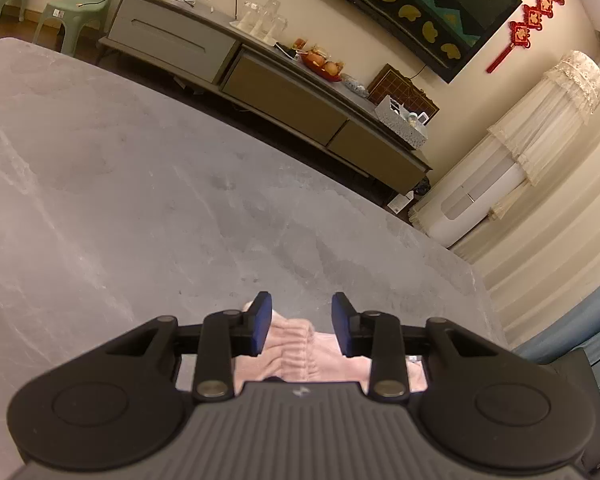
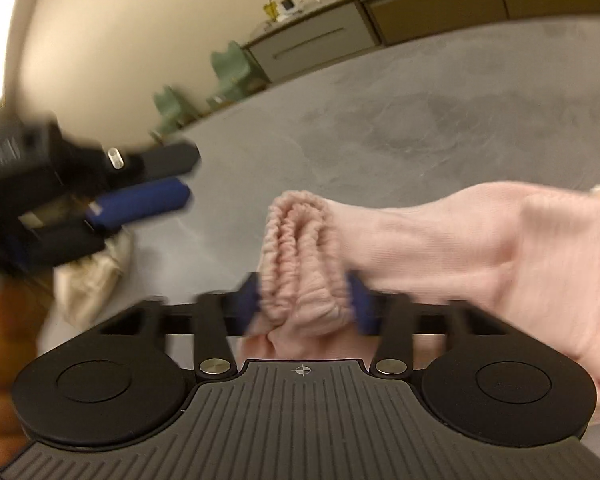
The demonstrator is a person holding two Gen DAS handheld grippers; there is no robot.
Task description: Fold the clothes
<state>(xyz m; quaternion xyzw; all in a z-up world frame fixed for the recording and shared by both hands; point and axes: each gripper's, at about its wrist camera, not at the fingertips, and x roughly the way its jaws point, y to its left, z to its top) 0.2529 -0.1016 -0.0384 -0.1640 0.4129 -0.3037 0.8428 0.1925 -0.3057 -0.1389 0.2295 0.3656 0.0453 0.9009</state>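
A long grey sideboard (image 1: 236, 80) stands by the wall beyond the grey marbled table (image 1: 140, 200). Two green plastic chairs (image 1: 80, 4) stand beside it. A red knot ornament (image 1: 528, 24) hangs above.

The surface (image 1: 148, 184) is a broad grey slab with pale, marble-like veins and cloudy mottling, and a matte finish. Most of it is bare. Its far edge curves in front of a long low cabinet across the room. A pink garment (image 2: 440, 236) lies on the near part of the surface, its gathered elastic band (image 2: 300, 256) bunched up at one end and the rest spreading off to the right. In the right wrist view a crumpled cream cloth (image 2: 92, 276) rests at the left edge of the surface, apart from the pink garment.
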